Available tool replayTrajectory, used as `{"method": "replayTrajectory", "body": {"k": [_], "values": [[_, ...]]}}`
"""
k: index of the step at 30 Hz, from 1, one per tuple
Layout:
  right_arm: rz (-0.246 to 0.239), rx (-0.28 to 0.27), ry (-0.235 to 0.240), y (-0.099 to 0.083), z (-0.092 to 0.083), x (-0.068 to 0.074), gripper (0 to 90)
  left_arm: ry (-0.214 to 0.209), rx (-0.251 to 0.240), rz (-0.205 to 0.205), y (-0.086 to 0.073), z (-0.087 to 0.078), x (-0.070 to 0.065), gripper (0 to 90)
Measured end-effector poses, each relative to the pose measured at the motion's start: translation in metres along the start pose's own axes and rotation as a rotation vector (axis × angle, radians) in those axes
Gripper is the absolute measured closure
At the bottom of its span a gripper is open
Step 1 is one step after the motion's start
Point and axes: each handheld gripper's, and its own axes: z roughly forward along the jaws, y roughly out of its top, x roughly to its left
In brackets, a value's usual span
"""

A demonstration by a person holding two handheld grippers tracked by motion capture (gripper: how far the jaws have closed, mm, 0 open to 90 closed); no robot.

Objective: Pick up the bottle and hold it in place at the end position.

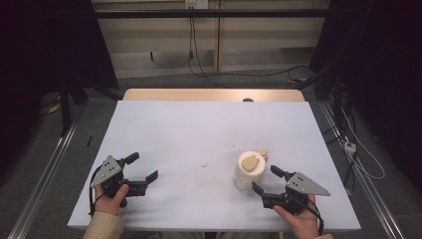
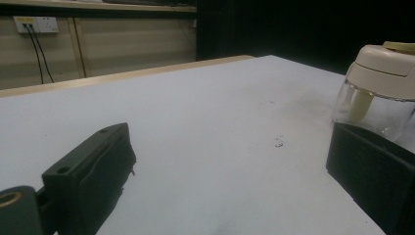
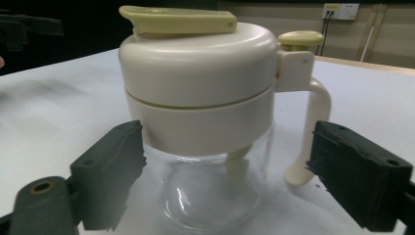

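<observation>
A glass jar [image 1: 249,170] with a cream lid, a yellowish flip tab and a cream side handle stands upright at the table's front right. My right gripper [image 1: 264,179] is just in front of it, open, with its jaws spread towards the jar. In the right gripper view the jar [image 3: 195,88] stands close between the two black jaws of the right gripper [image 3: 235,171], and neither pad presses on it. My left gripper [image 1: 144,167] rests open at the front left with nothing between its jaws. In the left gripper view the left gripper [image 2: 230,191] points across bare table, with the jar [image 2: 381,83] at the far right.
The white table top [image 1: 199,129] has a wooden strip along its far edge and a few small dark specks [image 1: 206,164] near the middle. Cables and rails lie on the floor around the table. A wall socket [image 2: 35,23] is on the back wall.
</observation>
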Motion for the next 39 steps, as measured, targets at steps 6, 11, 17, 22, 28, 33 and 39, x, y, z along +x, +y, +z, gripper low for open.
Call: {"method": "replayTrajectory", "body": {"k": [6,11,17,22,28,33,39], "values": [[-0.017,0.022,0.041,0.002,0.011,0.007,12.6,0.0,0.004,-0.002,-0.001,0.0,0.0,3.2],[-0.016,0.036,0.027,0.003,0.021,0.009,8.0,-0.007,0.01,0.0,-0.002,0.0,0.0,3.2],[0.012,0.031,0.03,0.006,0.026,0.007,7.2,-0.015,0.016,0.015,-0.001,0.0,-0.003,3.2],[0.033,0.027,0.022,0.007,0.034,0.008,4.8,-0.013,0.018,0.01,-0.002,0.001,-0.003,3.2],[0.033,0.032,0.018,0.008,0.045,0.008,3.7,-0.02,0.023,0.015,-0.002,0.002,-0.002,3.2],[0.035,0.032,0.021,0.009,0.05,0.009,3.7,-0.024,0.022,0.013,-0.002,0.002,-0.003,3.2],[0.035,0.02,0.024,0.01,0.055,0.008,5.0,-0.026,0.021,0.007,-0.002,0.003,-0.003,3.2]]}}
